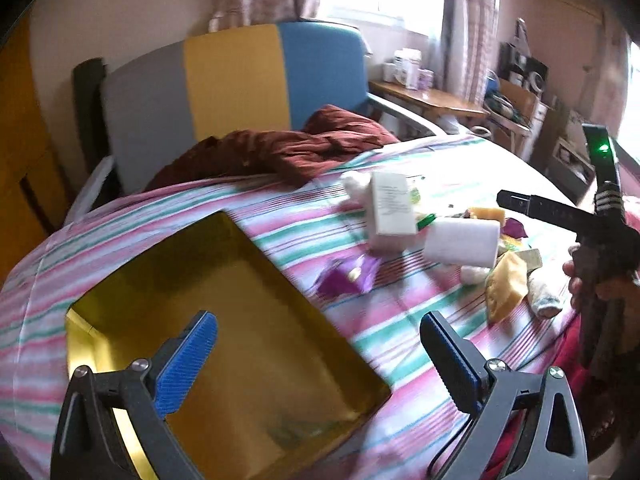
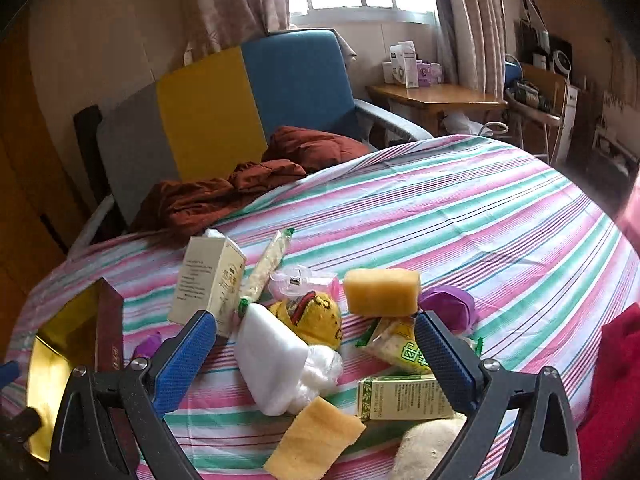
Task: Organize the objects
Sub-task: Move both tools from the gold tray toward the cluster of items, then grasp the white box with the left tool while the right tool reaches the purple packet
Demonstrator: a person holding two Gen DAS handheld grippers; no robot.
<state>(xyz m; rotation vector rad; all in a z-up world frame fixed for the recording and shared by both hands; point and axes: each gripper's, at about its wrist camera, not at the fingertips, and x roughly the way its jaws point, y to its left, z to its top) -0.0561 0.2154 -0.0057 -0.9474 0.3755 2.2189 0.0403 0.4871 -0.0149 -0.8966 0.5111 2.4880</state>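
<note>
— Stripy bed [image 2: 440, 216], what is over it?
— Left gripper [image 1: 318, 356] fingers wide, holding nothing, above the gold box [image 1: 224, 320].
— And the right gripper [image 2: 316, 354]?
— Wide too, over the white sponge [image 2: 268, 356], beside the yellow sponge [image 2: 382, 292].

Gold-lined box [image 1: 224, 320]; pink-green-white striped sheet [image 2: 440, 216]; yellow sponge [image 2: 382, 292]; blue fingers [image 2: 184, 356].

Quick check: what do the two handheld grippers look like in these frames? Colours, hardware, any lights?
Left gripper and right gripper: dark grey frames with triangular cutouts, silver pivot bolts, blue textured pads. Seen from the left wrist, the right unit is black with a green LED.
</note>
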